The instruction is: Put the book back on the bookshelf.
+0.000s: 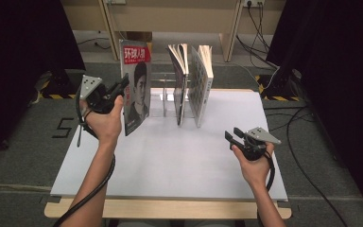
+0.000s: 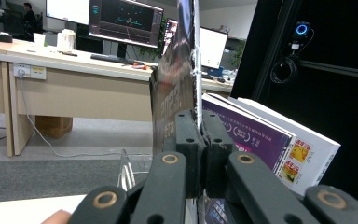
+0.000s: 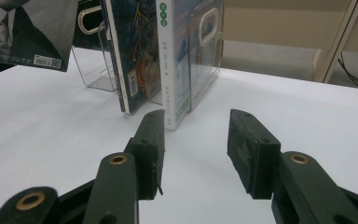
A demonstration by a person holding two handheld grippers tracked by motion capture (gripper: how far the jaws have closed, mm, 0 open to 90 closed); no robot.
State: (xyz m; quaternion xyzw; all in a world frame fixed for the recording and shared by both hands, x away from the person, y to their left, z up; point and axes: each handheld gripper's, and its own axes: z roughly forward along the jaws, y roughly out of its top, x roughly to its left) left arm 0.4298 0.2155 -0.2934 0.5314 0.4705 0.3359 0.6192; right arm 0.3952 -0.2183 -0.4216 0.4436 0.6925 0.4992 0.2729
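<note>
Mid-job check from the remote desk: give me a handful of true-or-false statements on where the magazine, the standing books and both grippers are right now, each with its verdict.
1. The left gripper is shut on the magazine. True.
2. The magazine lies flat on the table. False: it is held upright, lifted off the white table.
3. The right gripper is open and holds nothing. True.
4. Two books stand on edge in the clear plastic rack. True.
5. The right gripper grips the nearest book. False: its fingers are apart from the books, over bare table.
</note>
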